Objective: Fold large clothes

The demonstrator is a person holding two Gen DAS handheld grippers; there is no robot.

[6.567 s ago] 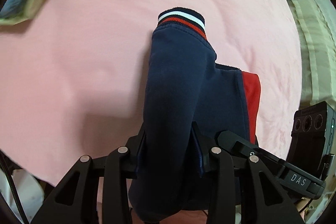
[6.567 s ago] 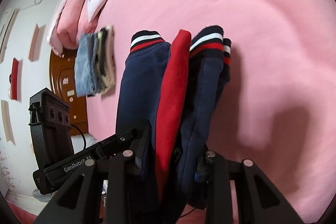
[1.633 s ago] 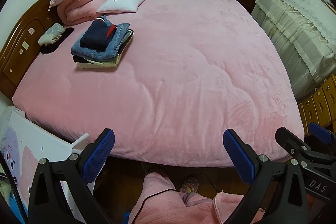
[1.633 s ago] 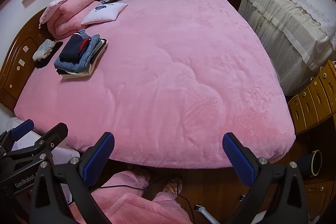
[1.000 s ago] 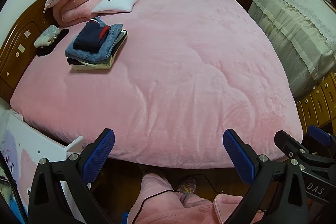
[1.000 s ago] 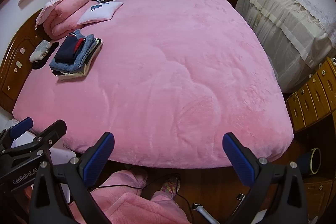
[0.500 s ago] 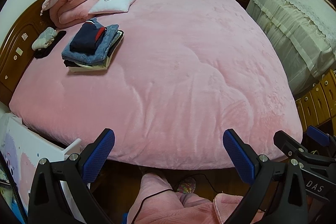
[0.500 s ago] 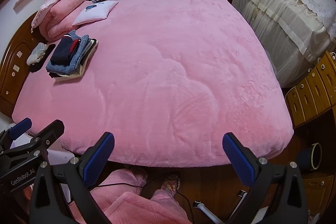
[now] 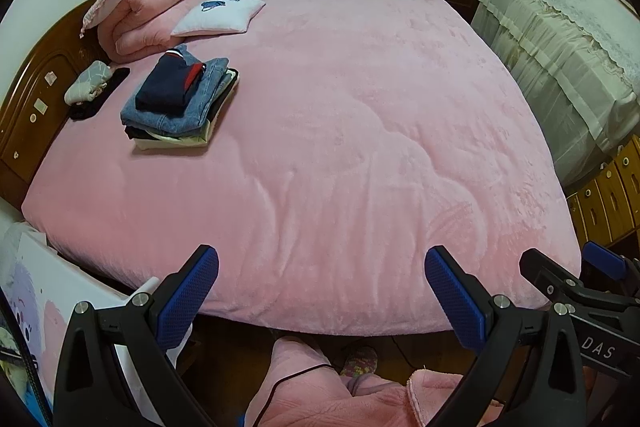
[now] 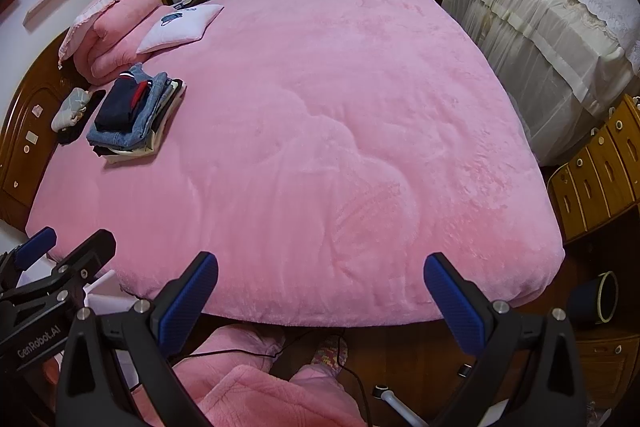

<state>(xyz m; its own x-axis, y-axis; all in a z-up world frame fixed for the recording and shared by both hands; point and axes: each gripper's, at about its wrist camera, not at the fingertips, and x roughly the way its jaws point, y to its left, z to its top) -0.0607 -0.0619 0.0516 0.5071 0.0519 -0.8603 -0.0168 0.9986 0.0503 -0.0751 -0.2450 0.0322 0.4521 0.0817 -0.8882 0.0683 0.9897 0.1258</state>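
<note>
A folded navy garment with a red panel and striped cuff lies on top of a pile of folded clothes at the far left of the pink bed. My left gripper is open and empty, held off the bed's near edge. My right gripper is also open and empty at the near edge. Both are far from the pile.
A pink folded quilt and a white pillow lie at the headboard end. A cream-covered piece of furniture and wooden drawers stand on the right. The person's pink-clad legs are below.
6.6 s ago both grippers were shut on the navy garment over the bed. Now it lies on the pile, and both grippers are open and have drawn back past the bed's near edge.
</note>
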